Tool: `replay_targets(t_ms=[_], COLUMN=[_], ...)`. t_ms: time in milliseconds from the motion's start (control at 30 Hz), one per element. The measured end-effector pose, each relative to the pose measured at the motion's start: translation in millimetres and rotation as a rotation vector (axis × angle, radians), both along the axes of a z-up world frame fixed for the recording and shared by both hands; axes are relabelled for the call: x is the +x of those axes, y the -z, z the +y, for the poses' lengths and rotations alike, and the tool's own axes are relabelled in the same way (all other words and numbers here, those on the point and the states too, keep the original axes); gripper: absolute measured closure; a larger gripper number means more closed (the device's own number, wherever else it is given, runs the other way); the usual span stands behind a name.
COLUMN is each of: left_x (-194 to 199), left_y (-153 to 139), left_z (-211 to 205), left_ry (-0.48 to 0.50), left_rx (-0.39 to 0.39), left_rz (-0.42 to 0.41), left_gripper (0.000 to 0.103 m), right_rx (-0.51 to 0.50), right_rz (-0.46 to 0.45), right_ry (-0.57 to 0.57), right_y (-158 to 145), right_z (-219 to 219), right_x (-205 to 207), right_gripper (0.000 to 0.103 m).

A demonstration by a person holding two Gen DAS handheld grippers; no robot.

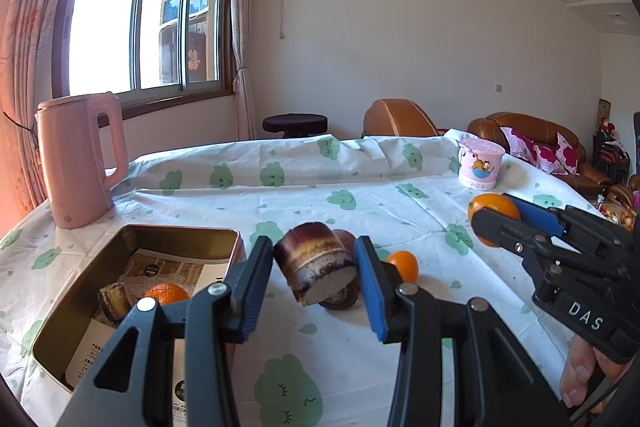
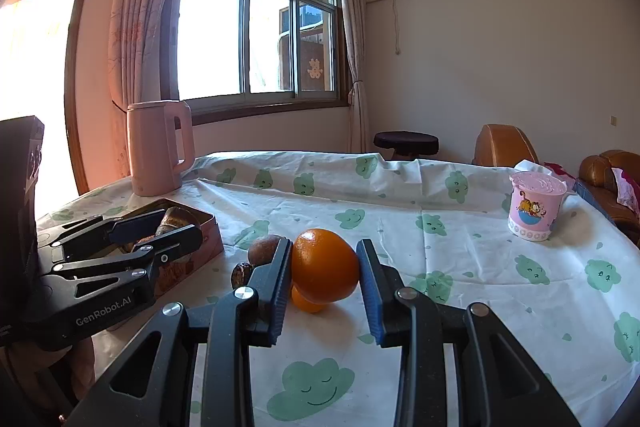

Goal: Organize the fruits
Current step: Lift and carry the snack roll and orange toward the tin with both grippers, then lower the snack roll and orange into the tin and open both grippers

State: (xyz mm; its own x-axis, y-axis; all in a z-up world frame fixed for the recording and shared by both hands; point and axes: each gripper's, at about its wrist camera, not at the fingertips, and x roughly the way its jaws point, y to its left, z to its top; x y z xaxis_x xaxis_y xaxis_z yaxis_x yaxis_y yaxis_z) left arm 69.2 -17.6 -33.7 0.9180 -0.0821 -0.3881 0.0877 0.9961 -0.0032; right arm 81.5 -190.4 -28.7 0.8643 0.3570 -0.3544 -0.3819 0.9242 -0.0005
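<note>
My left gripper [image 1: 316, 267] is shut on a short piece of sugarcane [image 1: 316, 263], held above the table beside the open metal tin [image 1: 72, 291]. The tin holds an orange [image 1: 166, 293] and another cane piece [image 1: 114, 301]. My right gripper [image 2: 325, 271] is shut on a large orange [image 2: 324, 267], lifted over the cloth; it also shows in the left wrist view [image 1: 494, 211]. A small orange [image 1: 402, 265], a brown round fruit [image 2: 264, 247] and a dark piece [image 2: 242, 273] lie on the cloth between the grippers.
A pink kettle [image 1: 80, 163] stands at the far left behind the tin. A pink cartoon cup [image 1: 480, 163] stands at the far right. The table has a white cloth with green clouds [image 1: 320, 367]. A stool and brown sofas stand beyond it.
</note>
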Motion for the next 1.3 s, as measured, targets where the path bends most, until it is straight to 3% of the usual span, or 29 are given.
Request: replay_targets(t_ms=[533, 1300], left_x=[-13, -22], left_y=[-7, 3], left_z=[52, 145], left_ry=[-0.103, -0.293], left_rx=[-0.003, -0.004], left_rz=[-0.008, 0.083], left_gripper=[0.059, 0.059], right_rx=[-0.002, -0.032], right_rz=[0.021, 0.034], right_ry=[-0.124, -0.314], right_y=[-8, -19], right_z=[50, 142], right_x=[0, -2], right_gripper=[0.069, 0.069])
